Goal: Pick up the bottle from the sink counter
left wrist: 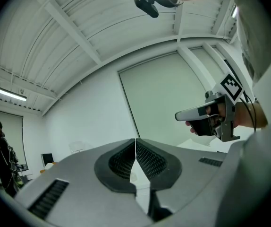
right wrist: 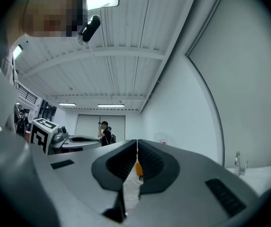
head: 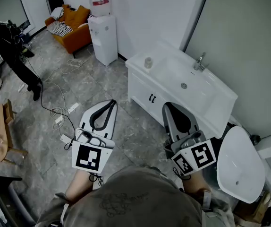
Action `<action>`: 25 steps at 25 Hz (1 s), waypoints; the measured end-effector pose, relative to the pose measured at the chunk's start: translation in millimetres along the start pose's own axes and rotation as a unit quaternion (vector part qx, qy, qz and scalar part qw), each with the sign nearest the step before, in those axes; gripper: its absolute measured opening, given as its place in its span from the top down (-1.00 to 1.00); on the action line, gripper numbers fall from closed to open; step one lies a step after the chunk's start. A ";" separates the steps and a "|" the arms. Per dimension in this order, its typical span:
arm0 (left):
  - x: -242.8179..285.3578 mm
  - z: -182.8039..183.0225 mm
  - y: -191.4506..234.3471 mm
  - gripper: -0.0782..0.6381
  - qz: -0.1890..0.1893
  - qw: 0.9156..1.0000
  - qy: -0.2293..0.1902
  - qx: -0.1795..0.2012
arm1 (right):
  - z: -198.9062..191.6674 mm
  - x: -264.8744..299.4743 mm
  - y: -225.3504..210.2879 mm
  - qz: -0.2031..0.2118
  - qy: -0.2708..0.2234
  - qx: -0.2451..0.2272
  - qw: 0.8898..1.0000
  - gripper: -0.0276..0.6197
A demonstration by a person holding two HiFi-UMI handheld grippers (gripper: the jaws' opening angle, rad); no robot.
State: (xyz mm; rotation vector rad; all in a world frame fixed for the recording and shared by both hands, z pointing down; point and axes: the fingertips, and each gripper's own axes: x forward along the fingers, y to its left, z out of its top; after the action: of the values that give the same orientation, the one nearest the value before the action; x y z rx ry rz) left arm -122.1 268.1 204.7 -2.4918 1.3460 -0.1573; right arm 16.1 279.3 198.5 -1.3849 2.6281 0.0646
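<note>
A small pale bottle [head: 148, 63] stands upright on the left end of the white sink counter [head: 167, 56], far left of the faucet [head: 200, 62]. Both grippers are held low over the floor, well short of the counter. My left gripper [head: 110, 102] is shut with nothing in it; its meshed pads [left wrist: 147, 159] meet along a thin line in the left gripper view. My right gripper [head: 169, 106] is also shut and empty, in front of the cabinet doors. The bottle shows in neither gripper view. The left gripper view catches the right gripper [left wrist: 210, 116], hand-held off to its right.
A water dispenser [head: 103, 36] and an orange sofa [head: 73, 26] stand at the back wall. Cables [head: 60, 111] trail over the grey floor. A person [head: 9, 45] stands at far left near a small wooden table [head: 2, 132]. A white toilet [head: 240, 164] sits at right.
</note>
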 end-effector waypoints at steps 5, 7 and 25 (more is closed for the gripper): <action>-16.7 -12.8 12.0 0.73 -0.004 1.000 0.004 -0.009 | -10.1 7.2 26.5 0.003 0.003 -0.009 1.000 0.82; -18.4 -20.2 14.9 0.73 -0.007 1.000 0.009 -0.012 | -17.7 10.2 32.0 0.004 0.011 -0.011 1.000 0.82; 53.3 -69.9 37.4 0.73 -0.004 0.999 0.032 -0.022 | -42.7 71.2 -41.4 0.002 0.006 -0.006 1.000 0.82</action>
State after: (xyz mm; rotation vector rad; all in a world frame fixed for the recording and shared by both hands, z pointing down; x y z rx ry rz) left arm -139.1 189.7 256.7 -2.5483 1.3786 -0.2131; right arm 5.1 192.8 230.1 -1.3871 2.6443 0.0740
